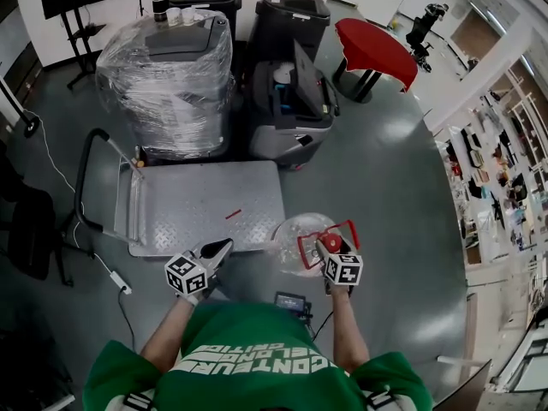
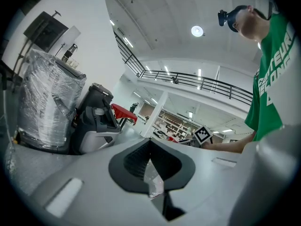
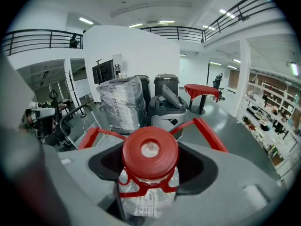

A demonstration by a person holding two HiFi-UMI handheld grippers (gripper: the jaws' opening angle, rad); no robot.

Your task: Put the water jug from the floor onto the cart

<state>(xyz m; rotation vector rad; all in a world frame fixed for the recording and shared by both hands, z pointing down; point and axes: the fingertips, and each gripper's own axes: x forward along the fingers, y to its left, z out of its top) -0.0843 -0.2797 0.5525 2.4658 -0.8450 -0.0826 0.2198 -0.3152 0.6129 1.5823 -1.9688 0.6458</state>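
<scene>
The clear water jug (image 1: 300, 243), with its red cap (image 3: 150, 149) and red carry handle (image 3: 207, 132), is just off the cart's near right corner. My right gripper (image 1: 330, 247) is shut on its neck below the cap, and the jug body hangs under the jaws (image 3: 149, 199). Whether the jug still touches the floor is not visible. The flat metal cart (image 1: 197, 199) lies ahead and to the left, its black push handle (image 1: 86, 174) at the far left. My left gripper (image 1: 223, 248) is at the cart's near edge, shut, with only a scrap of clear film (image 2: 153, 182) at the seam.
A small red item (image 1: 233, 214) lies on the cart deck. Behind the cart stand a film-wrapped bin (image 1: 167, 80), an open grey bin (image 1: 291, 101) and a black bin (image 1: 291, 11). A red table (image 1: 372, 50) is far right. A cable with a plug block (image 1: 118, 281) runs left.
</scene>
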